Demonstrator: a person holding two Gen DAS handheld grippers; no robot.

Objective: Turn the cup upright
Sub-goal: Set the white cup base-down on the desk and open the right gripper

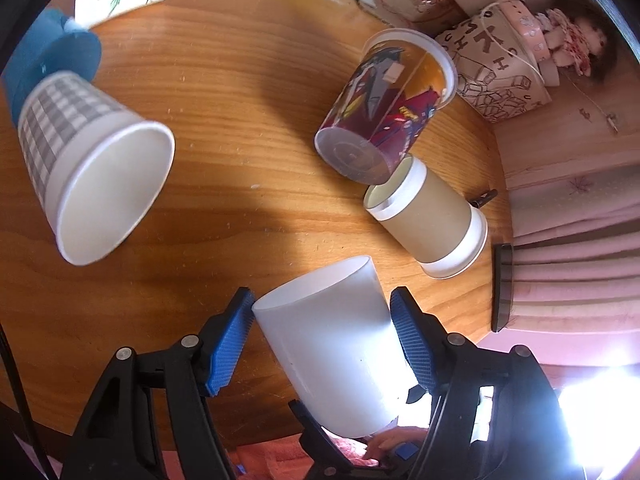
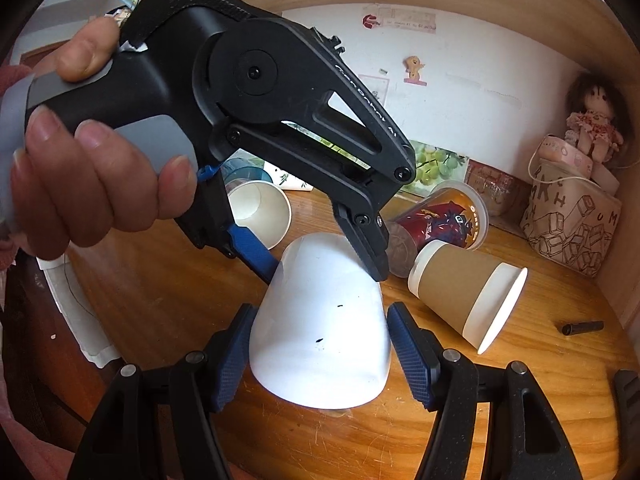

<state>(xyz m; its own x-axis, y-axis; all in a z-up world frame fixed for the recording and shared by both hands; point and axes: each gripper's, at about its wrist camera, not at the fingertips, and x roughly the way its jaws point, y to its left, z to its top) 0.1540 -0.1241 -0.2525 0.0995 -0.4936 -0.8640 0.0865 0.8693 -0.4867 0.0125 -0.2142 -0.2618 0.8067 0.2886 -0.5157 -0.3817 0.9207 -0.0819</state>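
Left wrist view: the left tool (image 1: 322, 332) has its blue pads on either side of a white cup (image 1: 336, 352), which lies tilted between them with its closed base toward the far counter (image 1: 224, 92). The left pad touches the cup near its base; the right pad (image 1: 412, 344) sits against or just beside the cup's wall, and contact there cannot be told for sure. Beyond it a brown cup (image 1: 430, 220) lies on its side, its base end touching a printed cup (image 1: 384, 108) that also lies tipped. At the left a checked cup (image 1: 92, 168) lies on its side with its mouth toward the camera, beside a blue object (image 1: 52, 56). A dark phone-like slab (image 1: 503, 286) rests at the counter's right edge. A doll (image 1: 572, 44) and a drawn-on bag (image 1: 496, 76) stand at the back.

Right wrist view: the right tool (image 2: 320, 344) is spread wide around the white cup (image 2: 324, 320), its pads near each side of the mouth end but apart from it. The cup's mouth faces the camera and rests low on the counter (image 2: 360, 440). The left tool (image 2: 326, 262), held by a hand (image 2: 92, 168), grips the cup's far end from above. The brown cup (image 2: 464, 292) lies just right of it, the printed cup (image 2: 440, 216) behind. A small dark cylinder (image 2: 582, 327) lies at the right.
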